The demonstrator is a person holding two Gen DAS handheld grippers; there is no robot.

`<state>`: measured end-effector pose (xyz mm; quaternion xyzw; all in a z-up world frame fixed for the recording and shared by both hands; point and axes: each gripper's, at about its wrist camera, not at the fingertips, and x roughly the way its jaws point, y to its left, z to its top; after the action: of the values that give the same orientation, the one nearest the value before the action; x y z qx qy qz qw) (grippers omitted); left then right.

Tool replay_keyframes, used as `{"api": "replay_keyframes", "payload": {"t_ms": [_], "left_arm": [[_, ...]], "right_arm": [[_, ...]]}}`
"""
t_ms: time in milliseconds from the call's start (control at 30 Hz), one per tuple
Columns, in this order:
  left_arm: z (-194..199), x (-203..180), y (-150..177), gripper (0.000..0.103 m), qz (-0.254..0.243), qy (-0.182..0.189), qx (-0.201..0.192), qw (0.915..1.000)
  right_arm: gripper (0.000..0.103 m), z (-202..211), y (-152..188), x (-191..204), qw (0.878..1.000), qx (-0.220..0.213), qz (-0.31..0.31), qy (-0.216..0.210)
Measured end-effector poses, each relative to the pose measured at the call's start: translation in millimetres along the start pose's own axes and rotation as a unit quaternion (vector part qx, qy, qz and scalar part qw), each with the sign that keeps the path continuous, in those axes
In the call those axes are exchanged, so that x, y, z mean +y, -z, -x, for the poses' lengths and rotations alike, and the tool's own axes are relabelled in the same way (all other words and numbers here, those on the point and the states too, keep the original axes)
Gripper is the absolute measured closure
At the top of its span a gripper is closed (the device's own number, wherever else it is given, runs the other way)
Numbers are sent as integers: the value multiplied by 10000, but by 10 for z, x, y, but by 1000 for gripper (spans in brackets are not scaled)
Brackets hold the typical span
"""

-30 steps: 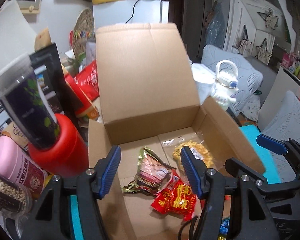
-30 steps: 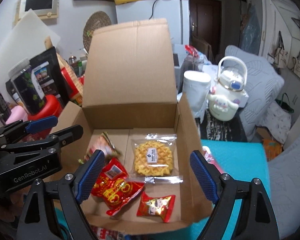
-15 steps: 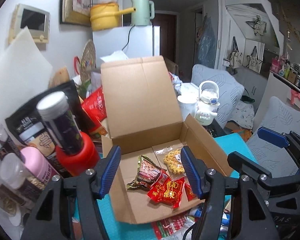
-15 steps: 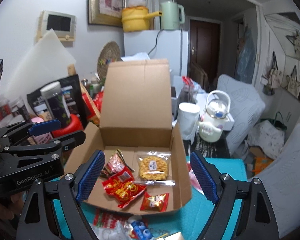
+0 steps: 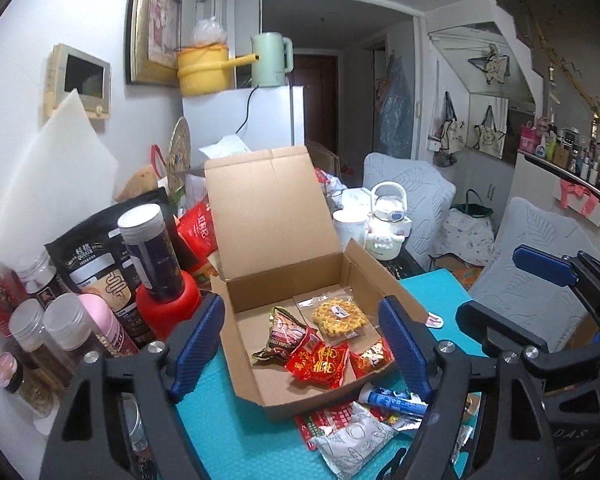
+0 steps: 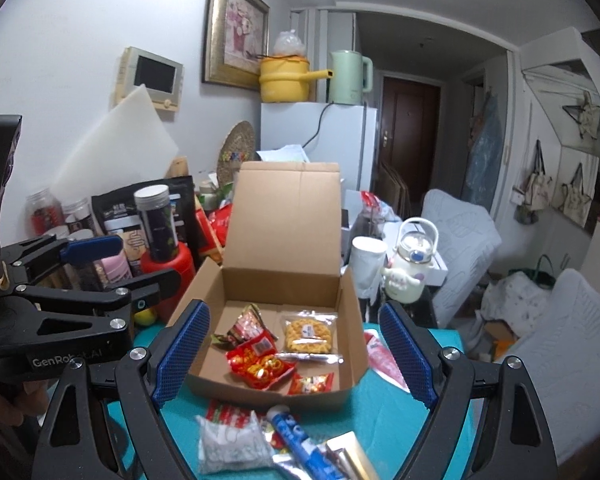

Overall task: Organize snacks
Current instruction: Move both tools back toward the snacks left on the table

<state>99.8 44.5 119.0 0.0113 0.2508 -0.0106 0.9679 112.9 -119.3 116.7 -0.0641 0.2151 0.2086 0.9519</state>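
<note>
Cardboard box [image 5: 284,376], lid flap standing upright at the far side, sits on the teal surface [image 5: 236,440]; walls low, top fully open.

Contents, four packets lying flat on the box floor:
- clear packet of yellow ring-shaped snack [image 6: 308,336], far right of the floor;
- crumpled brown-and-red foil packet [image 5: 286,336], far left, touching the next item;
- red packet with gold print [image 5: 320,364], centre, near wall side;
- small red packet [image 6: 311,385], near right corner.
The left half of the box floor is bare cardboard.

Loose on the surface just near the box's front wall: a red-and-white checked packet [image 5: 332,420], a white patterned pouch [image 6: 230,448], a blue-and-white tube [image 6: 300,444] and silver foil wrappers [image 6: 340,456], overlapping in a heap. A red packet [image 6: 384,360] lies on the surface beside the box's right wall.

Left of the box, close to its wall: red canister [image 5: 164,312] with a dark jar [image 5: 152,252] on top, black bags and jars behind.

Left gripper [image 5: 300,352]: fingers wide apart, holding nothing, above the near part of the box.
Right gripper [image 6: 296,352]: fingers wide apart, holding nothing, framing the box's near edge.
</note>
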Motion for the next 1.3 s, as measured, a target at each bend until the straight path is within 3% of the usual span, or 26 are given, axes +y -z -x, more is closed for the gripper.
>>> {"api": "replay_keyframes", "payload": {"t_ms": [667, 1033, 1300], "left_arm": [[228, -90, 545, 23, -143, 459, 330, 9983], [30, -95, 933, 23, -107, 749, 871, 9933], [-223, -185, 1247, 23, -208, 1078, 1345, 9848]], "right_arm": [[15, 490, 564, 73, 9996, -8, -248, 140], [15, 470, 1050, -41, 9976, 244, -592, 255], [15, 273, 1474, -136, 9933, 690, -921, 47]]}}
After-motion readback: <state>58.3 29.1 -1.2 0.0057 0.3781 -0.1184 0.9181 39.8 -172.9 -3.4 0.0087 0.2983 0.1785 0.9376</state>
